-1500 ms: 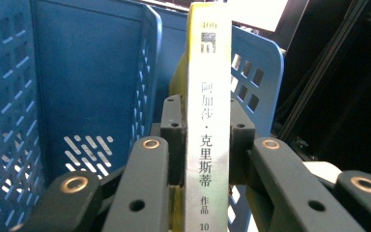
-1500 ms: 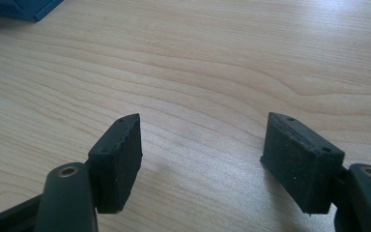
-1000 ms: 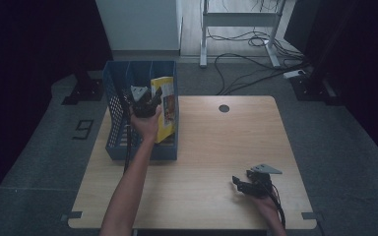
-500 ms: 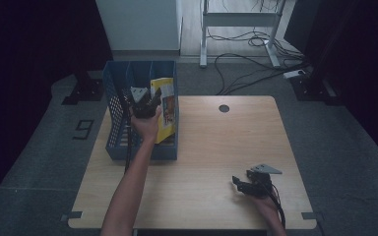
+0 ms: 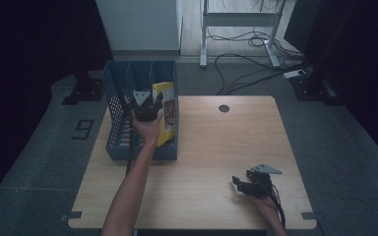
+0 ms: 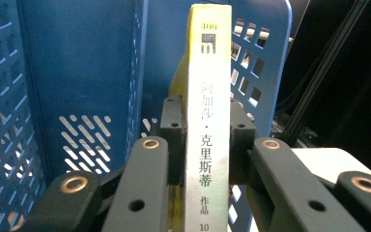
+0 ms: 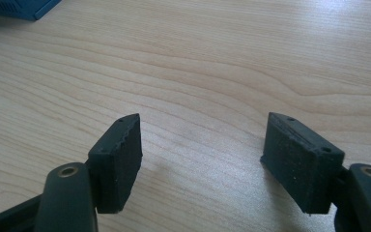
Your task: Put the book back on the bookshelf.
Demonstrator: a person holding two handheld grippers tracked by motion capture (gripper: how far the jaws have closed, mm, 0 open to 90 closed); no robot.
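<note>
A round dark grommet hole (image 5: 223, 108) sits near the desk's (image 5: 216, 162) far edge; cables (image 5: 246, 64) trail across the floor beyond.

The book's (image 6: 207, 121) lower spine is cut off; its cover text is too small to read.

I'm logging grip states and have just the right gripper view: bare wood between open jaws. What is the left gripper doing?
Observer: The left gripper is shut on a book's spine.
Operator: Where is that book?
Observer: It stands in the rightmost compartment of a blue file rack at the table's left side.
Operator: Anything near my right gripper?
Observer: No, the right gripper rests over bare wood near the front right corner.
</note>
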